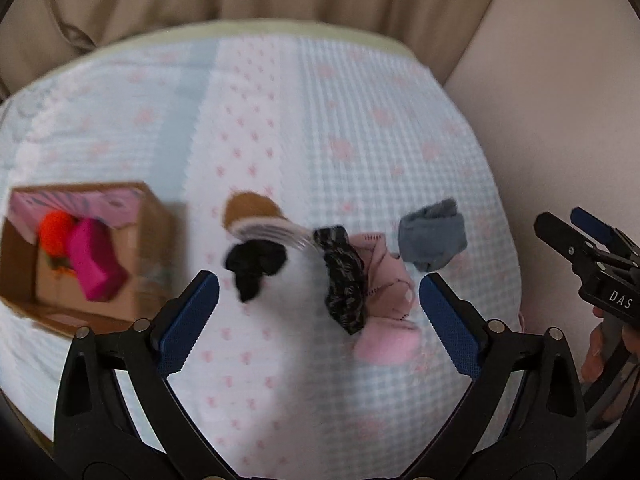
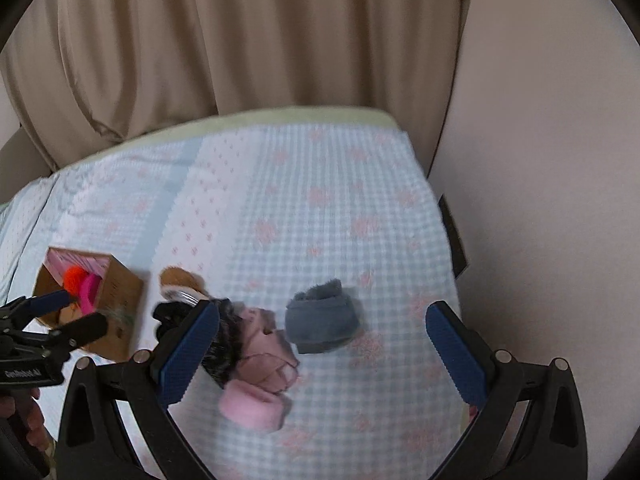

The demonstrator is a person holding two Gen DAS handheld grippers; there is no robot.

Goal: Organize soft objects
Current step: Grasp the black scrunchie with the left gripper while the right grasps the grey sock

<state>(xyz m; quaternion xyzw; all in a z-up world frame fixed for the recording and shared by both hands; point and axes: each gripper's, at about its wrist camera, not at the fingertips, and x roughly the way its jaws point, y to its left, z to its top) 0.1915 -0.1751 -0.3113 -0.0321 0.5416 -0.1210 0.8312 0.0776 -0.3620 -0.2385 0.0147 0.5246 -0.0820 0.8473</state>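
On the checked bedspread lie a pink sock (image 1: 386, 320) (image 2: 260, 384), a dark patterned sock (image 1: 343, 276) (image 2: 224, 340) draped across it, a grey rolled sock (image 1: 434, 242) (image 2: 322, 322), a black scrunchie (image 1: 254, 266) and a brown slipper-like piece (image 1: 252, 212) (image 2: 180, 278). A cardboard box (image 1: 156, 240) (image 2: 120, 300) at the left holds an orange pompom (image 1: 56, 230) and a magenta block (image 1: 96, 266). My left gripper (image 1: 318, 312) hovers open above the socks. My right gripper (image 2: 320, 344) is open too, over the grey sock, and shows at the right edge (image 1: 576, 236) of the left wrist view.
Beige curtains (image 2: 240, 40) hang behind the bed. A plain wall (image 2: 540, 160) runs along the bed's right edge. Open bedspread (image 1: 340, 100) stretches beyond the objects. A hand (image 1: 596, 356) holds the right gripper's handle.
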